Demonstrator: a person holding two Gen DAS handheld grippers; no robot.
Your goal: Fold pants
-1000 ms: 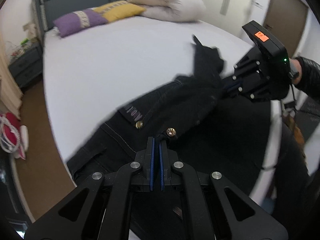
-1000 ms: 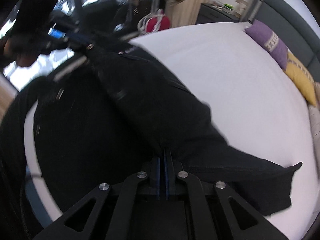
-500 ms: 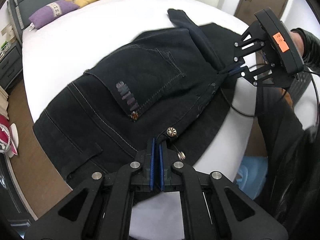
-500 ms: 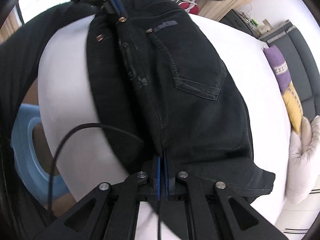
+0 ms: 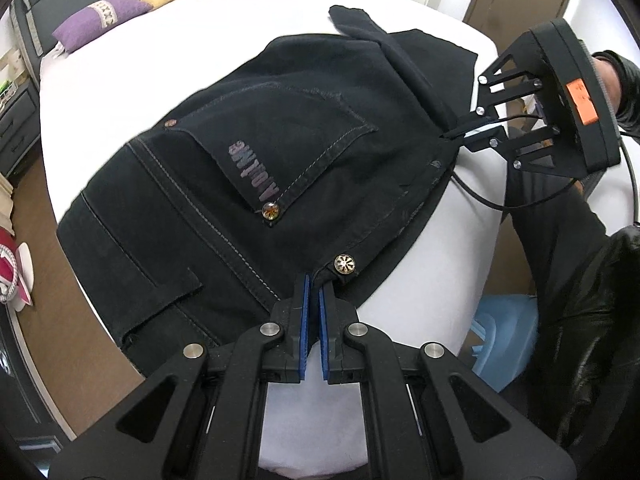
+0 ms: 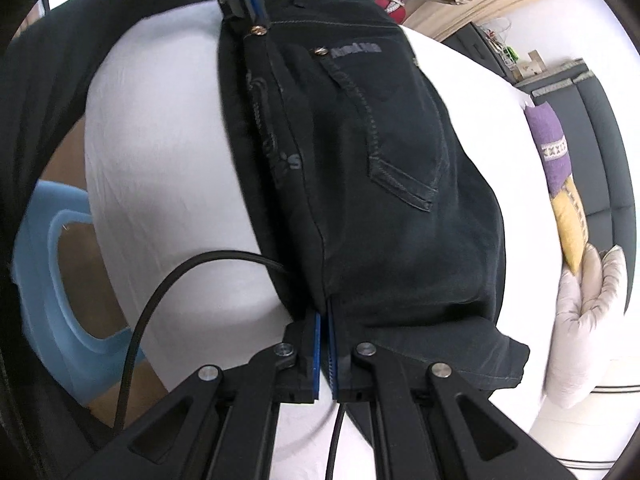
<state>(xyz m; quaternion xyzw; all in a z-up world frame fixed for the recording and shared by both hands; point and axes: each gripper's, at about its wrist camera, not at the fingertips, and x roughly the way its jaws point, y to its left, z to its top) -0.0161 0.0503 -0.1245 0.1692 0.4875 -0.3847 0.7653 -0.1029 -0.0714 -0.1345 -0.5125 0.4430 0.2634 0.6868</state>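
Pants (image 5: 256,184), black denim, spread on the white bed (image 5: 160,52) near its edge. Left wrist view first: the left hand-held gripper (image 5: 313,280) sits at six o'clock, blue pads pinched tight on the waistband beside a metal button (image 5: 345,264). Over at three o'clock the right hand-held gripper (image 5: 460,134) is clamped on the far end of that same edge. Back pocket up, lettering (image 5: 254,168) across it, studs glinting. One leg end pokes toward twelve o'clock, and a loose flap lies at eight o'clock.

Now the right wrist view: the right gripper's pads bite the cloth at six o'clock, the left one up at twelve o'clock, the folded edge running straight between them. The pants look doubled lengthwise already, with stitching clear along the seam. A cable (image 6: 160,292) loops at seven o'clock, close to the cloth.

My read: keep the edge taut, lower both ends level, let go together, and smooth that flap before the next fold.
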